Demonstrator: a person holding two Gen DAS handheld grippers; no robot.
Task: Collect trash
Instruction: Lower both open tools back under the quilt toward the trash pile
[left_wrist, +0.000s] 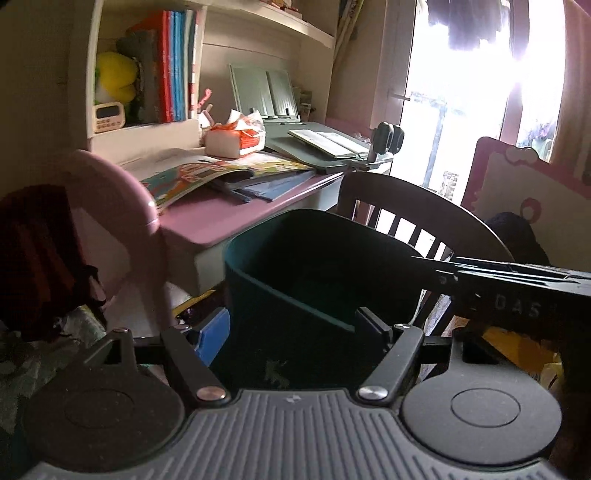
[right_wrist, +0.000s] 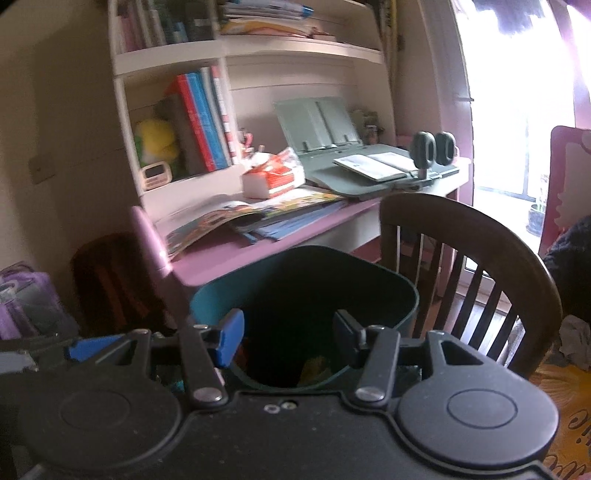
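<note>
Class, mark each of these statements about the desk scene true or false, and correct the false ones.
1. The bin is teal and stands open-topped in front of the desk. True.
2. The right gripper is clamped on a piece of trash. False: its fingers stand apart with nothing between them, above the bin's opening.
3. An open book lies on the grey reading stand. True.
4. The chair beside the bin is white plastic. False: it is dark wood with a slatted back.
5. The tissue pack on the desk is orange and white. True.
6. The left gripper holds the bin's rim. False: its fingers are open and the rim runs between them ungripped.
</note>
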